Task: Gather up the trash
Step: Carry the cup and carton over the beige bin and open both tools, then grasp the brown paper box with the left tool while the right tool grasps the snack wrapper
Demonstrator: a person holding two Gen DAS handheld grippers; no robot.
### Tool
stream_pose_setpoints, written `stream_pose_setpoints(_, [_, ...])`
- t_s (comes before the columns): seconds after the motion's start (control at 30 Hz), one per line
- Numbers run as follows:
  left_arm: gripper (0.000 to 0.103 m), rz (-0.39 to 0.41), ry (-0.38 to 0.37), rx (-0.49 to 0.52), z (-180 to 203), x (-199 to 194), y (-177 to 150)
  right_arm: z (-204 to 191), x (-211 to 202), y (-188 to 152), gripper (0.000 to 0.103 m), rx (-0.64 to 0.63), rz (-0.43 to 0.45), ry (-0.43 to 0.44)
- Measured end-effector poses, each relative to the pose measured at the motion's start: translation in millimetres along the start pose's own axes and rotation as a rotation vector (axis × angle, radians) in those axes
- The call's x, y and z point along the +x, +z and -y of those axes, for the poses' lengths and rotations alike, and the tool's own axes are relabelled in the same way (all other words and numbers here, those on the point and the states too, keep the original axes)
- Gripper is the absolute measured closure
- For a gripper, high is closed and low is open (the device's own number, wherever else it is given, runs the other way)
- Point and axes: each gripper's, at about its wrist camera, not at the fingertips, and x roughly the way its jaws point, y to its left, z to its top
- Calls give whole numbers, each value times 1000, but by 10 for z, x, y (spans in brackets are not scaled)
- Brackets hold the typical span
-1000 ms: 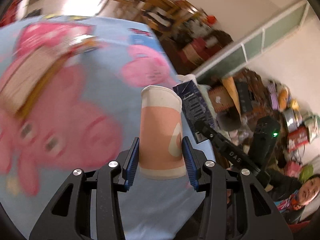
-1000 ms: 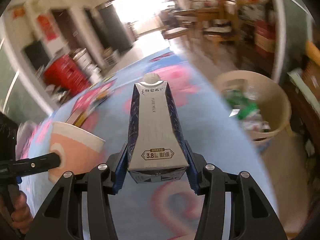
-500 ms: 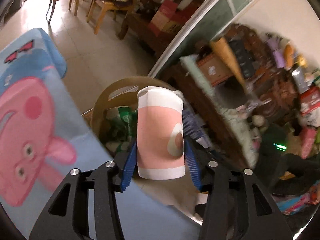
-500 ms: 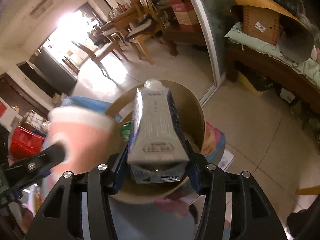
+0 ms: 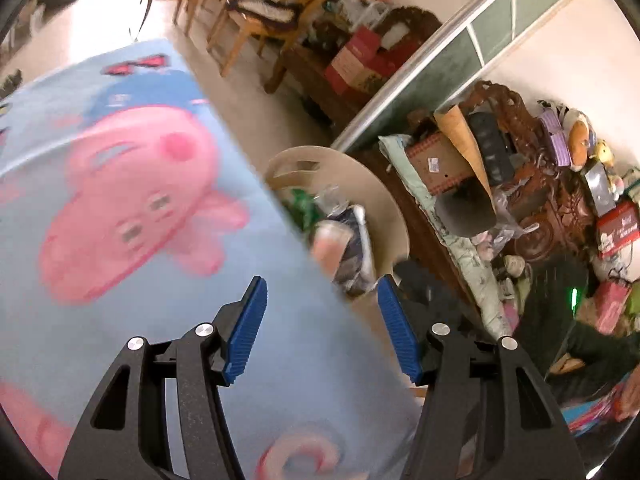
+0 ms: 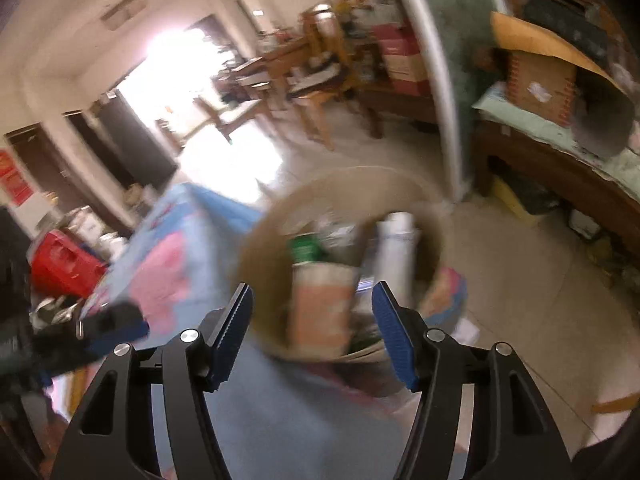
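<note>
My left gripper (image 5: pixel 320 300) is open and empty above the table edge. My right gripper (image 6: pixel 312 308) is open and empty too. A beige trash basket (image 5: pixel 380 196) stands on the floor beside the table; it also shows in the right wrist view (image 6: pixel 260 236). Inside it lie the pink paper cup (image 6: pixel 320 308) and the milk carton (image 6: pixel 396 252), blurred, among other trash. In the left wrist view the cup (image 5: pixel 328 244) and the carton (image 5: pixel 356 240) lie in the basket just beyond the table edge.
The table has a blue cloth with pink pig figures (image 5: pixel 132 200). A dark wooden bench with cardboard boxes (image 5: pixel 444 160) stands behind the basket. Wooden chairs (image 5: pixel 248 12) stand farther back. A red crate (image 6: pixel 64 264) sits at the left.
Both grippers opened and let go of the cup and the carton, which dropped into the basket. Both grippers have drawn back from over the basket.
</note>
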Motion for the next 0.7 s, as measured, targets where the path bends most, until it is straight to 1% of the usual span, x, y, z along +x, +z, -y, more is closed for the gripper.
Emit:
stream_pose_setpoints(0.07, [45,27,13,-2,-119,-248,-230,-214,25,-76,53,-45,-30,31])
stream_pose_setpoints(0.1, [45,44,27,-18,-246,-429,-406,-325,65,-120,55,-67,-54,49])
stream_pose_setpoints(0.17, [47,66,51,-52,-509,-734,-671,-588,158,-236,65,-110,-106,82])
stream_pose_setpoints(0.2, [47,82,68,-67,-644,-891,-780,-750,219,-309,68,-123,-143,123])
stream_pose_setpoints(0.23, [47,97,85,-78,-746,-1009,-849,-854,258,-359,73,-124,-170,155])
stream_pose_setpoints(0.27, [47,120,109,-92,-888,-1182,-929,-981,308,-419,77,-126,-203,193])
stream_pose_setpoints(0.3, [47,155,148,-107,-1055,-1390,-1010,-1148,380,-485,77,-142,-239,226])
stream_pose_setpoints(0.33, [43,196,215,-116,-1234,-1595,-1071,-1269,419,-519,77,-159,-259,244])
stream_pose_setpoints(0.37, [39,213,264,-120,-1313,-1686,-1085,-1425,472,-567,77,-184,-285,268])
stream_pose_setpoints(0.4, [31,237,387,-120,-1473,-1804,-1086,-1618,574,-587,76,-217,-319,297])
stream_pose_setpoints(0.43, [30,243,450,-111,-1574,-1846,-1061,-1765,634,-592,76,-237,-337,316])
stream_pose_setpoints(0.47, [30,242,487,-102,-1641,-1849,-1030,-1934,734,-563,74,-255,-352,343])
stream_pose_setpoints(0.5, [29,235,512,-92,-1736,-1828,-979,-2024,795,-525,71,-259,-359,361])
stream_pose_setpoints(0.53, [28,226,519,-88,-1818,-1787,-927,-2155,918,-452,65,-256,-366,388])
stream_pose_setpoints(0.57, [27,220,526,-88,-1859,-1749,-895,-2246,1034,-377,62,-249,-371,402])
stream_pose_setpoints(0.63, [24,218,542,-77,-1947,-1658,-810,-2429,1284,-253,58,-231,-382,418])
stream_pose_setpoints(0.67, [23,218,558,-75,-1982,-1610,-777,-2493,1424,-204,55,-216,-396,424])
stream_pose_setpoints(0.7, [23,215,563,-77,-2009,-1583,-778,-2529,1598,-150,55,-185,-421,428])
